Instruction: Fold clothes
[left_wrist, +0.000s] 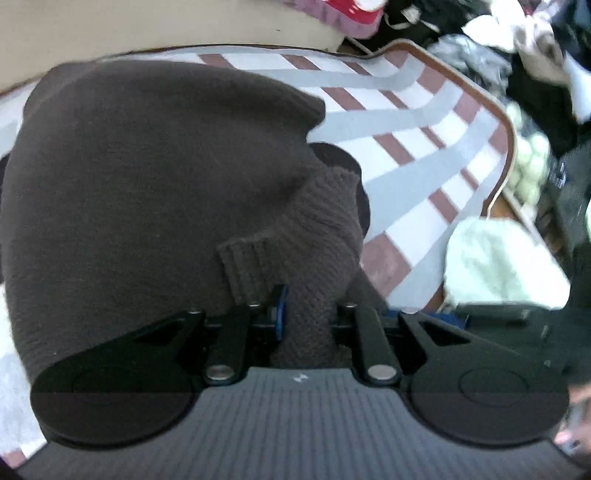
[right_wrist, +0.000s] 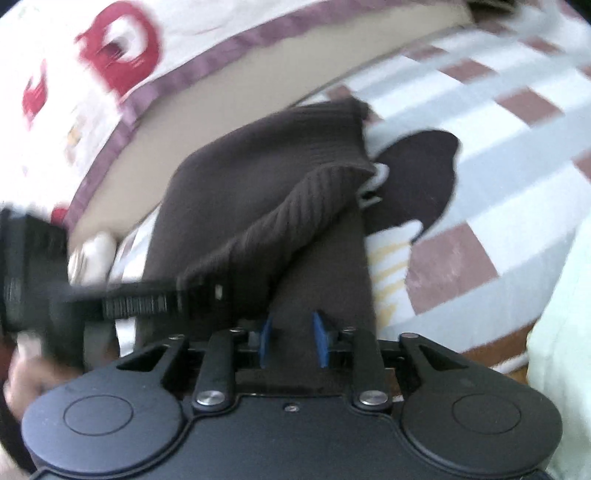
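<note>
A striped mat (left_wrist: 424, 122), patterned in white, grey and reddish-brown with a brown edge binding, is being used as the work surface; it is also being seen in the right wrist view (right_wrist: 498, 155). A dark brown knit sweater (left_wrist: 147, 166) is being laid across this mat, and most of the left wrist view is being filled by its body. In the right wrist view the same sweater (right_wrist: 236, 184) is being shown as a long folded band, with a ribbed edge being lifted and drawn across it.

Beyond the mat, a heap of mixed clothing (left_wrist: 517, 55) is being seen at the upper right of the left wrist view, blurred. A pale green garment (left_wrist: 495, 266) is being seen lying at the mat's right edge. A white cloth with red markings and a purple border (right_wrist: 110, 55) is being seen above the mat in the right wrist view.

The left gripper (left_wrist: 306, 317) is being held over the near edge of the sweater; a bunched, coarsely knit fold is being grasped between its jaws. The same gripper (right_wrist: 207, 291) is being seen from the side in the right wrist view, clenched on the ribbed edge.

The right gripper (right_wrist: 293, 339) is being held at the near end of the folded band; brown fabric is being grasped between its blue-padded jaws.
</note>
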